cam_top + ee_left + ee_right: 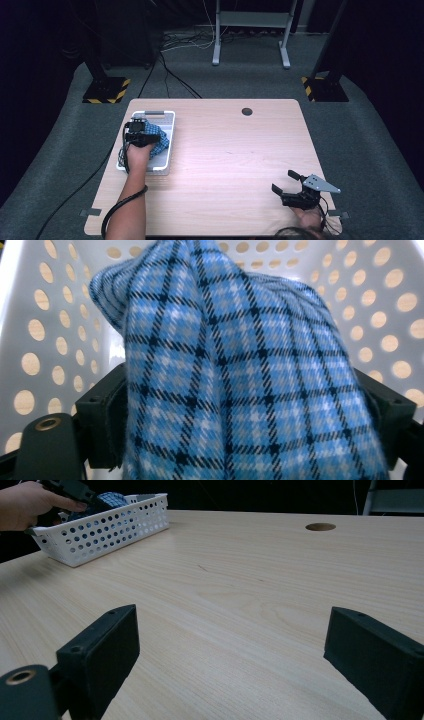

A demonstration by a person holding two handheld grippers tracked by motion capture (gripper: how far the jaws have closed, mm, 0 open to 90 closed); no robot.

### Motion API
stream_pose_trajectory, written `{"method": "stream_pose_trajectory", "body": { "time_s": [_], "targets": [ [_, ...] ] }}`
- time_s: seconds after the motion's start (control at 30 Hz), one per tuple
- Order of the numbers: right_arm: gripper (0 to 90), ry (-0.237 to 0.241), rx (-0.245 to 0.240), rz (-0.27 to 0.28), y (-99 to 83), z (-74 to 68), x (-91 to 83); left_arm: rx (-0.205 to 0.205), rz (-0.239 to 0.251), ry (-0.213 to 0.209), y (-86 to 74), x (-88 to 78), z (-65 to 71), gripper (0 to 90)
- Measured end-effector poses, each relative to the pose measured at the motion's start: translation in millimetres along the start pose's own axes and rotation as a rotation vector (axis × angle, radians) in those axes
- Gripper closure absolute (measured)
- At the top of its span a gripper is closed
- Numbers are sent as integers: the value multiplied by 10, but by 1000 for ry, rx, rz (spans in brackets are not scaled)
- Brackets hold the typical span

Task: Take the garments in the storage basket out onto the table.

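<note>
Left gripper view puts the blue plaid cloth (240, 375) bunched right between the left gripper (138, 131) jaws, clamped, inside the white perforated plastic basket (167, 145) by the tabletop's far-left corner, while the right gripper (289, 184) sits spread wide near the front-right edge, way farther off.

Lab: hazard-striped rig bases (106, 90), floor cables (172, 75), dark curtains.
</note>
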State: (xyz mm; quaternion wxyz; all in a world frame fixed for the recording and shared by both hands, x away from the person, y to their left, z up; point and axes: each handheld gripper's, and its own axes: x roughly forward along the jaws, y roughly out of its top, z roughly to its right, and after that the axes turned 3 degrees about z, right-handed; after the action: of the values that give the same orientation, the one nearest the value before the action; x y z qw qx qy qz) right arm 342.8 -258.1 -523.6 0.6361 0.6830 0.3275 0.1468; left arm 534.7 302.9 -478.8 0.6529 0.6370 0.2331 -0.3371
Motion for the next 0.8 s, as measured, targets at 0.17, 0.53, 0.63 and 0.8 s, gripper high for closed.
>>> {"method": "stream_pose_trajectory", "body": {
  "time_s": [0.17, 0.53, 0.63, 0.8],
  "targets": [
    [66, 1, 1, 0, 0, 1, 0, 1, -3, -5, 1, 3, 1, 196],
    [66, 1, 2, -1, 1, 1, 2, 29, -1, 12, 8, -11, 25, 342],
    [66, 1, 2, -2, 1, 2, 2, 36, 3, 17, 6, -17, 30, 375],
    [66, 2, 2, -1, 1, 2, 2, 36, 11, 26, 6, -32, 31, 427]
  ]
}}
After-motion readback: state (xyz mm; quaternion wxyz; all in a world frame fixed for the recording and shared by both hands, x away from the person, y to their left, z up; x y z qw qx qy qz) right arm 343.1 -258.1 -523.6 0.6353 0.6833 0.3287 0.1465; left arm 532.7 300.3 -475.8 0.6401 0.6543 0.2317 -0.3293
